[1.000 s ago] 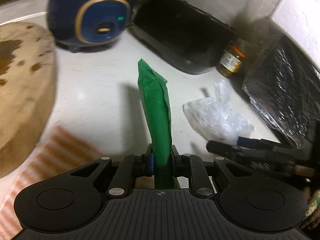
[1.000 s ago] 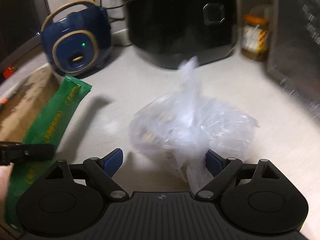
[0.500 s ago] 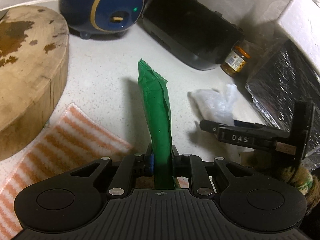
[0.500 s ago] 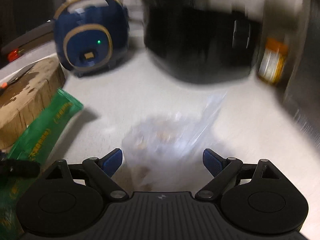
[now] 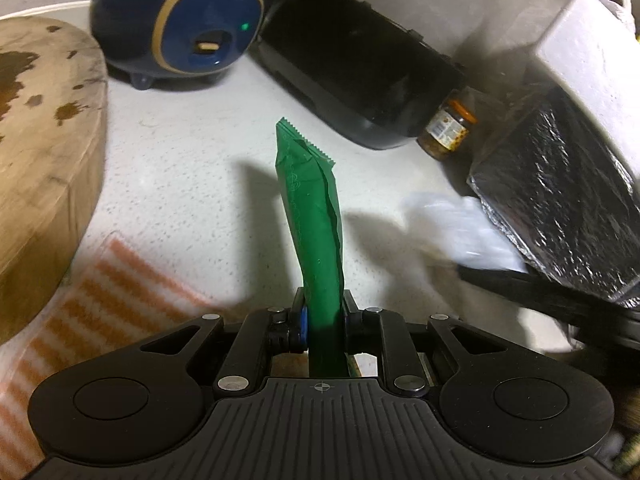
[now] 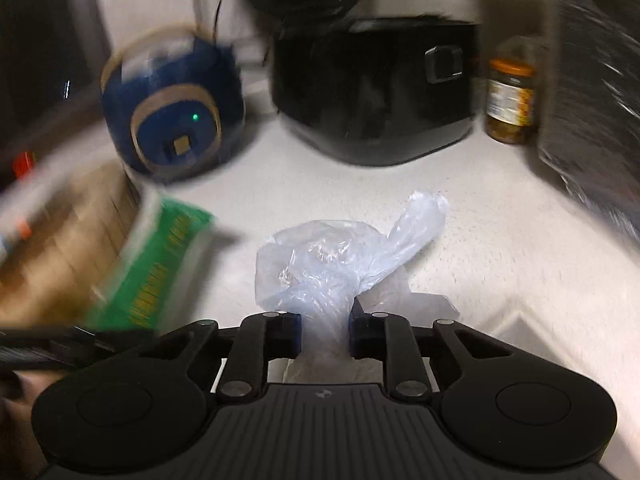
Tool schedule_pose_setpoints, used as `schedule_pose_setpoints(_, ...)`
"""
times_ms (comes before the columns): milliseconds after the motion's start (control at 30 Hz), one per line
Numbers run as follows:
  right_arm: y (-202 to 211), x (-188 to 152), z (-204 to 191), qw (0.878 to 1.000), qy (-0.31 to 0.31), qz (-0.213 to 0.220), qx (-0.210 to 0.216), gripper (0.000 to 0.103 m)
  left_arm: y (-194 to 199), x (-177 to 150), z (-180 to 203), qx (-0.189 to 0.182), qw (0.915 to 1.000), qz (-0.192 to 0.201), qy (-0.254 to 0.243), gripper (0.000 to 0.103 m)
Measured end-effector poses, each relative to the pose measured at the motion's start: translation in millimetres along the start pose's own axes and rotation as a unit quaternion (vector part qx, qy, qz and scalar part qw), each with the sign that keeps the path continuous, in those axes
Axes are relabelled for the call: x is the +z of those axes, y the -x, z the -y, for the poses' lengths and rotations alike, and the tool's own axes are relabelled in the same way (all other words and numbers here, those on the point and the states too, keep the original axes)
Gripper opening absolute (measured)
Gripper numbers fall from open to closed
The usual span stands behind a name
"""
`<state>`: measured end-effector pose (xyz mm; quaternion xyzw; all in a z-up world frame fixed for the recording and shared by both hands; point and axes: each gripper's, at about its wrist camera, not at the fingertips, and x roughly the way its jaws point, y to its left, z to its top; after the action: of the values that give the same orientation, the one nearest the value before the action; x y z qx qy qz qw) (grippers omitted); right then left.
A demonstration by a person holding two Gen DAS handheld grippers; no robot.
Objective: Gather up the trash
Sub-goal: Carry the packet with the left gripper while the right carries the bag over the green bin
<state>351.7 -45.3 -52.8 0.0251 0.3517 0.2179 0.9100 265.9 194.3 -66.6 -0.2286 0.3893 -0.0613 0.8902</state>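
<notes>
My left gripper [image 5: 323, 322] is shut on a long green wrapper [image 5: 314, 216] that sticks up and forward above the white counter. The same green wrapper [image 6: 160, 268] shows blurred at the left of the right wrist view. My right gripper [image 6: 325, 332] has its jaws closing on a crumpled clear plastic bag [image 6: 336, 256]; the pads press the bag's bunched lower part and its knotted end points up to the right. In the left wrist view the plastic bag [image 5: 460, 228] appears blurred at the right, above the dark bar of the right gripper.
A round wooden chopping block [image 5: 44, 152] and an orange-striped cloth [image 5: 100, 292] lie at the left. A blue cooker [image 5: 176, 28], a black appliance [image 5: 360, 76], a jar [image 5: 448, 130] and a foil-wrapped box [image 5: 560, 208] line the back and right.
The right gripper's jaws have gone from wide apart around the plastic bag to closed on it. The bag is now bunched between the pads. The left gripper keeps its hold on the green wrapper.
</notes>
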Motion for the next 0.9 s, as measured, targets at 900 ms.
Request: schedule_pose_setpoints(900,174.5,-194.5,150.9,0.959,-0.233,0.017,-0.163,0.019,-127.9,-159.9,130.6,-0.043,0.9488,-0.293,-0.111,0.019)
